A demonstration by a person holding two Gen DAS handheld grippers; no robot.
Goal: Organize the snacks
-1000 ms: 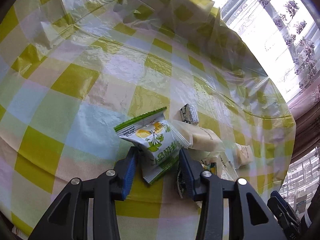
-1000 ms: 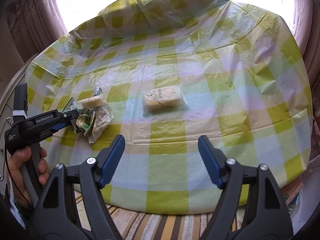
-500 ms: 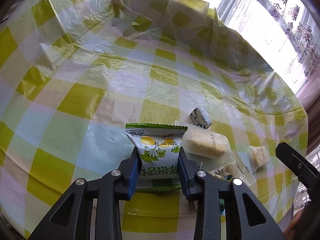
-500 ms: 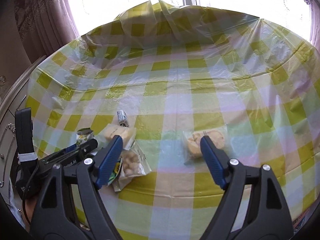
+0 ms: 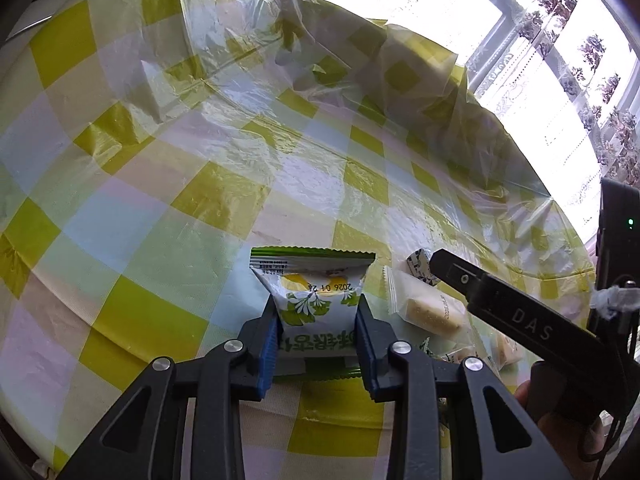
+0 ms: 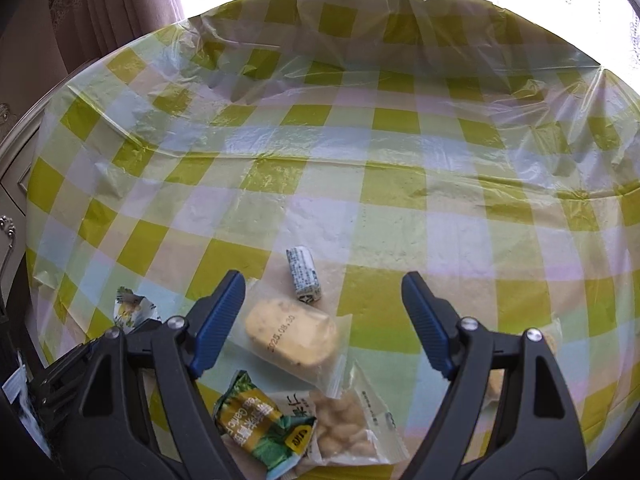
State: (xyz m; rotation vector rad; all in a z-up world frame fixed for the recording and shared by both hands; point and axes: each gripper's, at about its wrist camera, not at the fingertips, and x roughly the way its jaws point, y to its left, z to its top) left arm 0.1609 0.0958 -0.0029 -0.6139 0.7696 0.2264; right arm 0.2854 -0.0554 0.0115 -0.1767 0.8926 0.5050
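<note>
Since a second ago the green-and-white packet (image 5: 316, 300) has gone from lying loose between spread blue pads to being pinched squarely across its middle by the left tongs (image 5: 316, 334), and the right tongs (image 6: 322, 322) have swung over from the lone cake pouch (image 6: 550, 342) to hover above the cluster. The packet stands with its crimped top edge away from the camera, apparently lifted just clear of the table (image 5: 168, 216) near its front edge; gripping across the puffed body rather than the thin seal likely keeps it from slipping or tearing. Just beside it to the right lie a clear pouch with a pale cake (image 6: 290, 338), a small printed candy (image 6: 303, 276) beyond that, and closer in a bag of pale nuts (image 6: 344, 432) partly overlapped by a green-gold wrapper (image 6: 256, 424). The right tongs are spread wide, holding nothing, with the cake pouch under the left pad and the lone pouch peeking past the right one. In the left view the right tool's black body crosses over the cluster, so the two tools crowd each other there. Crinkled checked plastic covers the table and could snag sliding wrappers.
</note>
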